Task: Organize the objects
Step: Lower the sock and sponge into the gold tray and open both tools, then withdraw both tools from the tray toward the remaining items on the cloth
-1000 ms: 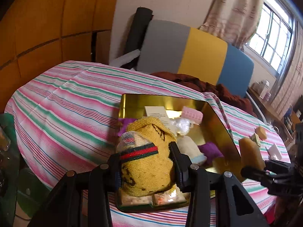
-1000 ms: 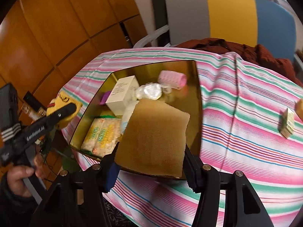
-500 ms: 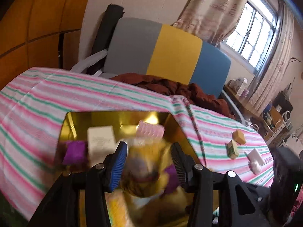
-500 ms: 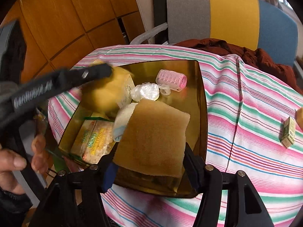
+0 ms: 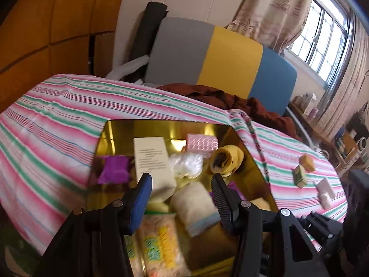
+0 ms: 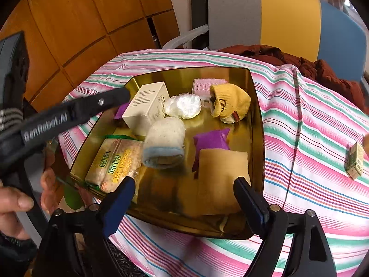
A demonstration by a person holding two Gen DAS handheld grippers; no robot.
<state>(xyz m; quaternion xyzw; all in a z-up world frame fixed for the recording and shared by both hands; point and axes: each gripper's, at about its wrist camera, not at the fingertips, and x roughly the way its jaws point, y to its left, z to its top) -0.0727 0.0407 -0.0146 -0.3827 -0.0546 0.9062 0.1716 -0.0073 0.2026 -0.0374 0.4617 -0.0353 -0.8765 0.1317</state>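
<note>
Both tongs hang released over the gold tray, which gathers the loose things in one place on the striped worktop. At the tray's left lie a snack packet and a white box; the left tongs gape above them, gripping nothing. In the middle sits a rolled towel; a yellow sock rests near the far right wall. A tan sponge lies at the near right, between the empty right tongs. A small box waits well apart on the cloth, probably next.
</note>
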